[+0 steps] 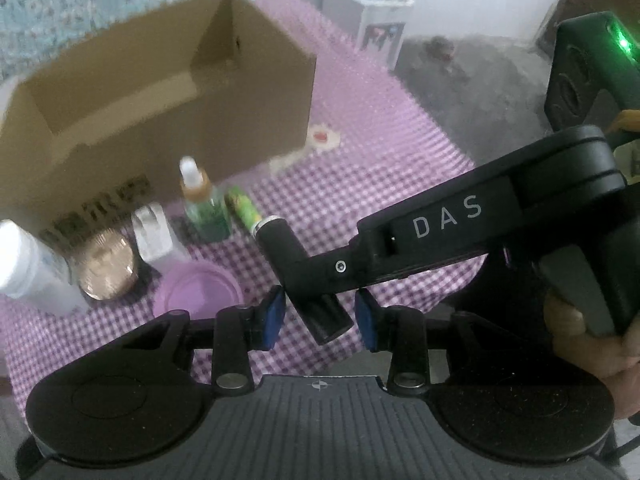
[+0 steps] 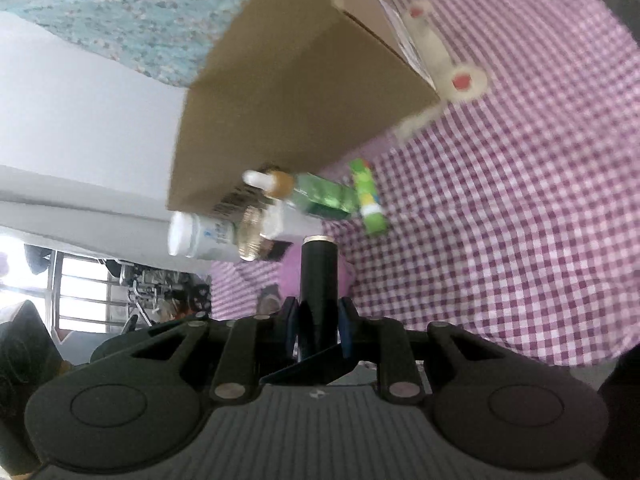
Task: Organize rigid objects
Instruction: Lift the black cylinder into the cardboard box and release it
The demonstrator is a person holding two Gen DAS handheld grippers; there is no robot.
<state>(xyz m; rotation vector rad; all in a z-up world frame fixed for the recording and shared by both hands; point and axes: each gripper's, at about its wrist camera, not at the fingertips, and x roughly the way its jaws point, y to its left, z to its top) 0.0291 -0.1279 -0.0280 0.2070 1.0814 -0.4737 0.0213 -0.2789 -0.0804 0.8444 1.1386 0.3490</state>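
Observation:
An open cardboard box [image 1: 168, 96] stands on the purple checked cloth [image 1: 380, 152]. In front of it are a dropper bottle [image 1: 202, 204], a green tube [image 1: 242, 210], a white bottle [image 1: 28, 272], a gold lid [image 1: 106, 266], a white container [image 1: 154, 236] and a purple lid [image 1: 198, 292]. My right gripper [image 1: 298, 280] is shut on a black cylinder [image 2: 320, 288] and holds it tilted above the cloth. My left gripper [image 1: 320, 322] is open, its blue pads [image 1: 274, 318] on either side of the cylinder's lower end [image 1: 326, 318], apart from it.
A cream strip with red dots [image 2: 440, 60] lies by the box's corner. A water dispenser [image 1: 380, 20] stands on the grey floor beyond the table. In the right wrist view the scene is tilted; the box [image 2: 300, 92] fills the top middle.

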